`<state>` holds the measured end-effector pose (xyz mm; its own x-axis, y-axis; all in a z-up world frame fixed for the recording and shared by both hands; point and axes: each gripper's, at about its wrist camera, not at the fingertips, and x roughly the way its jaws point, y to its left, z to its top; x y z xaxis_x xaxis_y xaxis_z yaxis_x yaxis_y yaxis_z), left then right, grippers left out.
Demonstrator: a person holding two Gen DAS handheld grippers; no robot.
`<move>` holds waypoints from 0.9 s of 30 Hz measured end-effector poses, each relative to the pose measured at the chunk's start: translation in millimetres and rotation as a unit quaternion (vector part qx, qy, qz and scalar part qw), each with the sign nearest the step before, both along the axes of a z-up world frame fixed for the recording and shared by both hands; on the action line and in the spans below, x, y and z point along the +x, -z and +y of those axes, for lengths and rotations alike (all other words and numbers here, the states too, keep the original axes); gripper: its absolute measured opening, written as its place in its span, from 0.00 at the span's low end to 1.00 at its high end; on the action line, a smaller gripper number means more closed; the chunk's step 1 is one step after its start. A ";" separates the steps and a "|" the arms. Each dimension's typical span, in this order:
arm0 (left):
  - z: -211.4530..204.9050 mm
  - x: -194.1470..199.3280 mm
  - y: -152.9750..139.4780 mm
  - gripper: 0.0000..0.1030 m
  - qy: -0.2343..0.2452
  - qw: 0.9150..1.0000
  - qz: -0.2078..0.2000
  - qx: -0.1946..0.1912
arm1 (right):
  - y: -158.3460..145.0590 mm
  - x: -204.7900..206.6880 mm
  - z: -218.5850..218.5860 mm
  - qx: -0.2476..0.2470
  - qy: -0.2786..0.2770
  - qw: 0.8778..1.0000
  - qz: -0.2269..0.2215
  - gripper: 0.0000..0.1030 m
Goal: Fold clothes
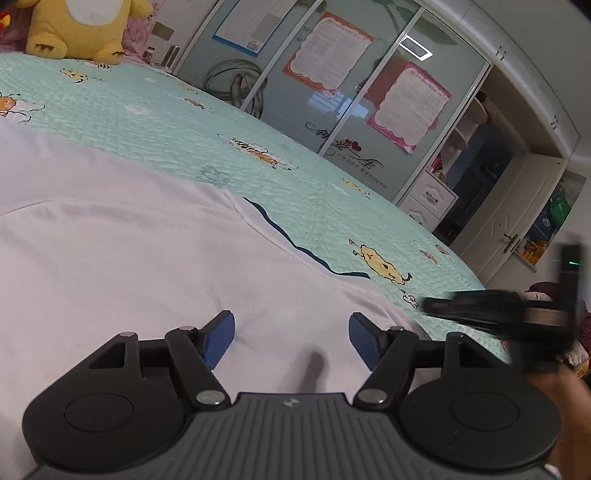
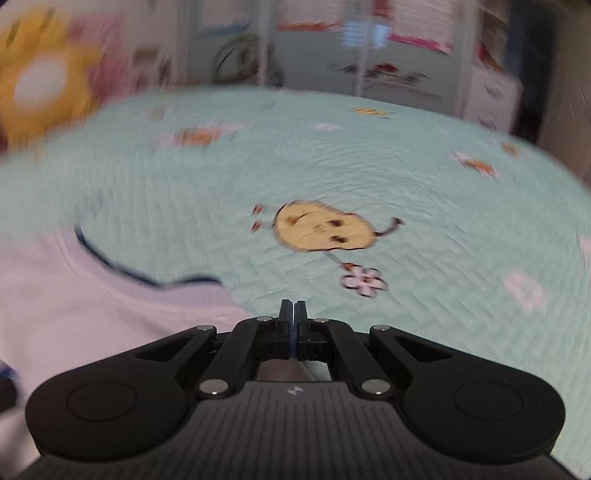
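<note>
One white garment [image 1: 122,236], edged in dark blue, is spread on the bed [image 1: 155,110], reaching its right side. The left gripper [image 1: 291,338] is held over the cloth with jaws released; the right gripper [image 2: 292,314] is clenched on nothing over bare quilt. Whether folding is starting or ending cannot be judged. One plush toy [image 1: 79,27] is counted.
</note>
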<state>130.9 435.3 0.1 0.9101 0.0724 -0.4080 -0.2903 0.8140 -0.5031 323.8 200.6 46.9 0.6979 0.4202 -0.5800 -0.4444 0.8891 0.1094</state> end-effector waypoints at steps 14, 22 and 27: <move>-2.9 3.7 -2.1 0.74 0.002 1.000 0.003 0.012 | 23.2 -111.6 -263.5 0.195 0.275 0.941 0.044 0.35; -3.7 2.7 -1.5 0.75 0.002 1.000 0.005 0.016 | 50.2 -93.9 -274.2 0.285 0.272 0.915 0.084 0.35; -3.6 2.1 -1.1 0.75 0.002 1.000 0.004 0.016 | 36.7 -87.9 -263.6 0.245 0.264 0.930 0.074 0.35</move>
<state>133.0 431.8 1.2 0.9068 0.0810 -0.4137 -0.2908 0.8307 -0.4748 235.9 -63.0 10.2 0.8092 0.2818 -0.5156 0.0916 0.8062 0.5844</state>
